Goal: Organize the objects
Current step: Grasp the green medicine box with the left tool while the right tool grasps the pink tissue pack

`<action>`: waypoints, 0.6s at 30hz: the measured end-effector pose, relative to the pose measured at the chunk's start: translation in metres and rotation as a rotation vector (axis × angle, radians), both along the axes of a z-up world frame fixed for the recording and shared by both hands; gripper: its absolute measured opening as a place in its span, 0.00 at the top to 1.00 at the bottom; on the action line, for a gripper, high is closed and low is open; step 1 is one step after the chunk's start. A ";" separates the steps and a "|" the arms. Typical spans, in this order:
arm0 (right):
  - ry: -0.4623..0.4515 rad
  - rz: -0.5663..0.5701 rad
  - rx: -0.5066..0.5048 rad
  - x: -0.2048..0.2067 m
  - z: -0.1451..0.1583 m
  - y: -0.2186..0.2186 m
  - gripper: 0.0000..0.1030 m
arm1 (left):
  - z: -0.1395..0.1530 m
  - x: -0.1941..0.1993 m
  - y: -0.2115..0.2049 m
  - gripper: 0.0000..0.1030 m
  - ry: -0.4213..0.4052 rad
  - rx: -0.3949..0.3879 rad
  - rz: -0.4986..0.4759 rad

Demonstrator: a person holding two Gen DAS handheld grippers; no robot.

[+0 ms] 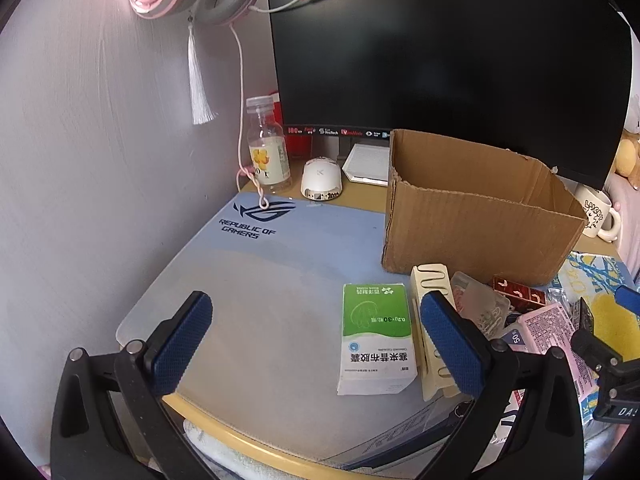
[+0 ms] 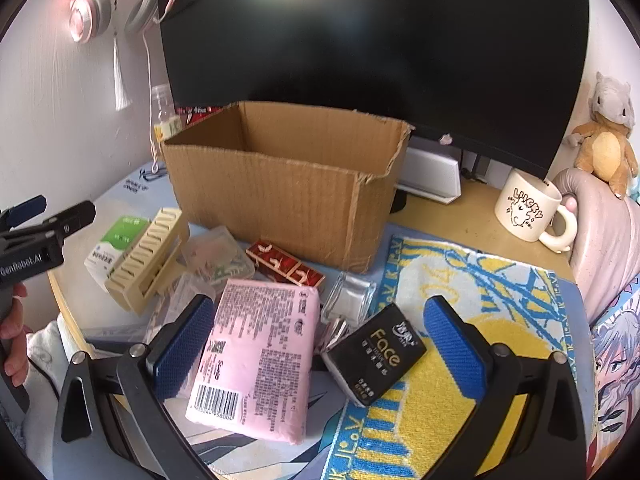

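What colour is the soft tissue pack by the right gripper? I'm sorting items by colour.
Pink, with dark print and a barcode, on the tissue pack; clearest in the right wrist view.

The left gripper (image 1: 316, 344) is held wide apart above the worktop (image 1: 256, 446). A green-and-white medicine box (image 1: 376, 340) is seen between its fingers (image 1: 182, 346), near a cardboard box (image 1: 476, 224).

Both views look forward and down over a desk toward a dark monitor (image 1: 448, 48) at the back. The left wrist view sits at the desk's left front edge, close above the blue mat (image 1: 280, 264), with the wall close on its left. The right wrist view sits further right, close over a pink packet (image 2: 260, 356) and a towel (image 2: 480, 300). Both share the cardboard box (image 1: 472, 216), the headphones (image 2: 108, 4), the mug (image 2: 528, 208) and the green-and-white box (image 1: 376, 340).
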State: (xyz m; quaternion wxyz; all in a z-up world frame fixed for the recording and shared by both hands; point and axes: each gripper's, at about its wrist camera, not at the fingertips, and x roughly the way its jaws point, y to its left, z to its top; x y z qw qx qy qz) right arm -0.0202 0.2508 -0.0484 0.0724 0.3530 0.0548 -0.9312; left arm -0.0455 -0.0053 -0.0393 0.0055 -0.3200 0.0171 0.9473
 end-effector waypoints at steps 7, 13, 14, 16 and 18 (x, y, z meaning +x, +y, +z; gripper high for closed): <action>-0.064 0.033 0.047 -0.005 -0.013 -0.010 0.00 | -0.012 -0.012 -0.003 0.00 -0.097 0.052 -0.010; -0.097 0.054 0.072 -0.007 -0.021 -0.017 0.00 | -0.024 -0.022 -0.008 0.00 -0.186 0.122 -0.014; -0.102 0.059 0.075 -0.007 -0.022 -0.019 0.00 | -0.025 -0.023 -0.009 0.00 -0.198 0.131 -0.014; -0.106 0.064 0.083 -0.007 -0.025 -0.021 0.00 | -0.027 -0.024 -0.009 0.00 -0.214 0.140 -0.013; -0.107 0.069 0.091 -0.007 -0.026 -0.023 0.00 | -0.029 -0.025 -0.009 0.00 -0.226 0.139 -0.015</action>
